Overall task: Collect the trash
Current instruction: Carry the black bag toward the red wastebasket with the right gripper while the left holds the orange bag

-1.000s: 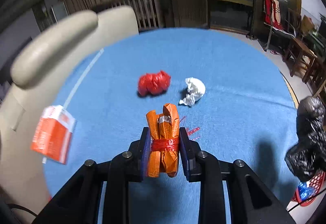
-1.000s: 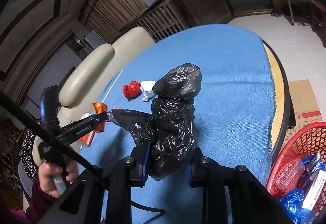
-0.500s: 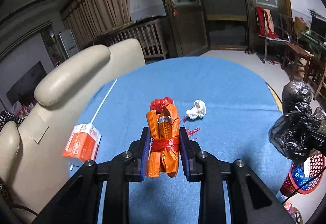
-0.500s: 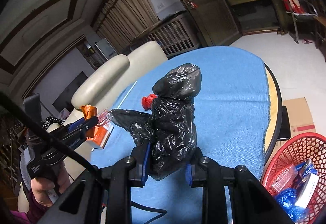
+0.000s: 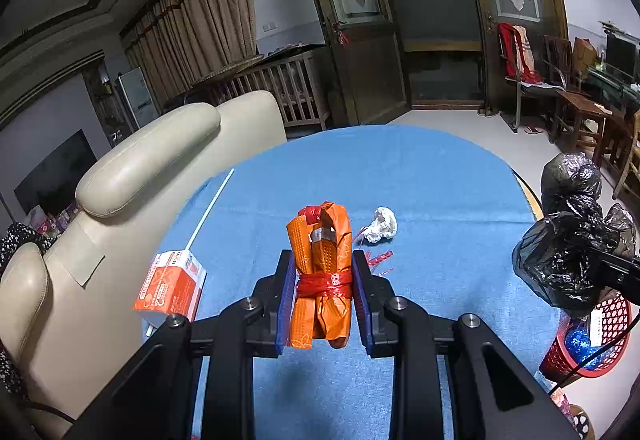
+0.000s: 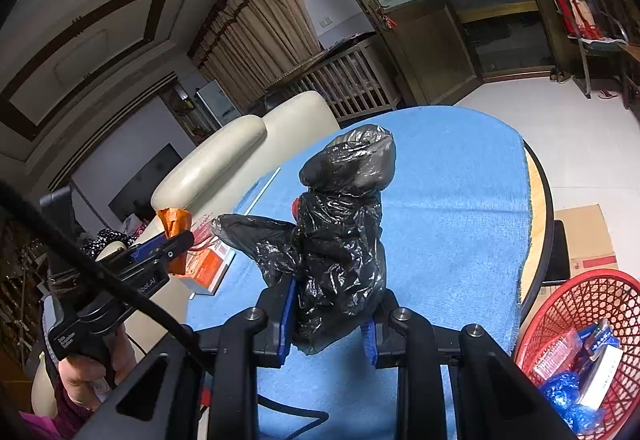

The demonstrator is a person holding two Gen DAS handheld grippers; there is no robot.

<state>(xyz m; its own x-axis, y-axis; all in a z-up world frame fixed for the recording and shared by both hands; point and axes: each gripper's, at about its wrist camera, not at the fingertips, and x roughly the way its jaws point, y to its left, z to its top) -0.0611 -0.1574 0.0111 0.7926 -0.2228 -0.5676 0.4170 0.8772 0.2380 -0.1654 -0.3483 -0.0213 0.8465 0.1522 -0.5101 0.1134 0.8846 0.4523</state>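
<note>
Both grippers hold trash up above the blue-covered table

The left gripper (image 5: 323, 292) is clamped tight on an orange packet (image 5: 320, 272) tied round with a red band, held upright between its blue pads; the right gripper (image 6: 330, 320) is squeezed just as tight on a crumpled black plastic bag (image 6: 340, 236), which bulges up out of its jaws. On the blue tablecloth (image 5: 420, 175) beyond lie a wad of white paper (image 5: 382, 224), some red scraps (image 5: 378, 260) and, near the cream chair (image 5: 148, 159), an orange-and-white carton (image 5: 170, 286). A red basket (image 6: 580, 312) with wrappers in it stands on the floor beside the table, at the right
</note>
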